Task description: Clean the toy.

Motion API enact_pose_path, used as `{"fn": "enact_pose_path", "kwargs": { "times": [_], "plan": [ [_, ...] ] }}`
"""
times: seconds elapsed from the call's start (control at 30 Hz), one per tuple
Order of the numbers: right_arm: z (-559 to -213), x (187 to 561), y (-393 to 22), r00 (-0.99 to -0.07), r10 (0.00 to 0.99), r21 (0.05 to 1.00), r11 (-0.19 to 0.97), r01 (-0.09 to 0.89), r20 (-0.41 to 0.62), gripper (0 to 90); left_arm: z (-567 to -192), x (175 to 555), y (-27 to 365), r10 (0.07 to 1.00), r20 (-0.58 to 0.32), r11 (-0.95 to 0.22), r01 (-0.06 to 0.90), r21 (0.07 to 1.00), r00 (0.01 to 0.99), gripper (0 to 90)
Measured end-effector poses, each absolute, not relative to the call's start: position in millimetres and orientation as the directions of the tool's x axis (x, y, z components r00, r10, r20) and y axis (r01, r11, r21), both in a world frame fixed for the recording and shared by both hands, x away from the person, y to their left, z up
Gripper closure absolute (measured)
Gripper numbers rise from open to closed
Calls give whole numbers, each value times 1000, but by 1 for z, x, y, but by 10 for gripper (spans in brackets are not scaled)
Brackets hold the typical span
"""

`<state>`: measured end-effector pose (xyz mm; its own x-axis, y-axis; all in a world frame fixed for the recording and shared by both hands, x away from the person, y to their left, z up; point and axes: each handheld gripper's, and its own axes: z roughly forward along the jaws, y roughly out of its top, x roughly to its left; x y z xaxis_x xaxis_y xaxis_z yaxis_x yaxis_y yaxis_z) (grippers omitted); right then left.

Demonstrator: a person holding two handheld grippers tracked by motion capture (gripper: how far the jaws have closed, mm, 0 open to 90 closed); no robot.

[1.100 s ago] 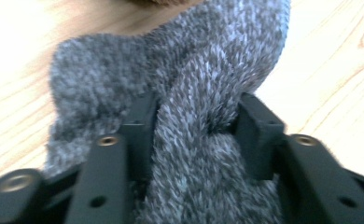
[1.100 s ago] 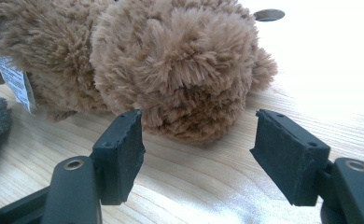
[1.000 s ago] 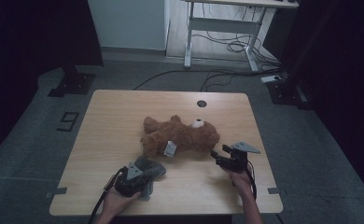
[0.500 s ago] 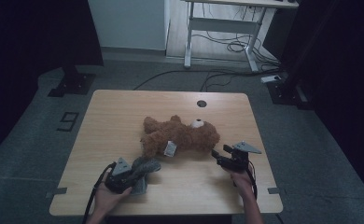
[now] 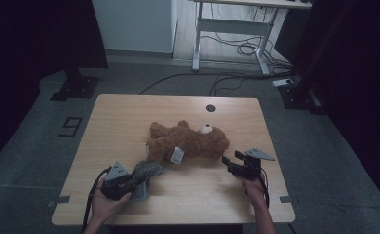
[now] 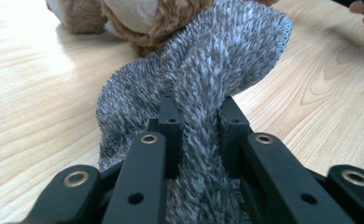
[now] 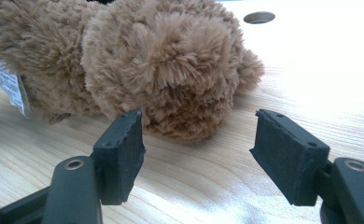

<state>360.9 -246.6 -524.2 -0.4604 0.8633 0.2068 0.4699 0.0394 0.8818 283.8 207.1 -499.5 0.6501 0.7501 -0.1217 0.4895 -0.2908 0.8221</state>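
Grey fuzzy cloth point(image 6: 227, 70), short salt-and-pepper pile with a stitched hem along its far edge, pinched in a raised fold between the jaws of the left gripper point(image 5: 138, 179); the jaws have just been closing and now clamp the fabric tight, pile bulging up between the pads. In the high view the cloth point(image 5: 146, 171) sits at the near left of the wooden table point(image 5: 129, 117), partly lifted, a corner hanging down towards the table edge. Its long axis runs from the gripper up and right towards the teddy bear point(image 5: 188, 141), the far end just beside or touching the bear's leg; which of the two cannot be told. Bear is brown plush with a pale muzzle, lying across the table middle, long axis left to right, head at the right, white label point(image 5: 177, 155) on the near side of the body. Right gripper point(image 7: 196, 140) stands part open, nothing between the pads, aimed at the bear's head point(image 7: 171, 70), near it but apart. Round cable hole point(image 5: 210, 108) in the table beyond the bear.
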Motion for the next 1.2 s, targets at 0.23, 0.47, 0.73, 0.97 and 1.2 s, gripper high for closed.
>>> {"fn": "enact_pose_path", "kwargs": {
  "times": [0.23,0.47,0.73,0.97,1.2],
  "plan": [
    [-522,360,-247,-465,861,885,38,464,207,331,-490,282,217,756,-138,-249,477,843,639,752],
    [-520,360,-246,-480,853,892,39,450,205,319,-485,282,230,779,-154,-201,475,857,608,752],
    [-508,365,-242,-514,834,905,45,422,199,264,-480,283,242,803,-166,-157,473,867,572,752],
    [-501,390,-234,-535,816,897,46,439,220,234,-473,282,248,814,-164,-140,461,876,558,752],
    [-504,404,-222,-554,811,884,105,456,190,475,-467,286,253,814,-191,-94,448,889,549,752]
  ]
}}
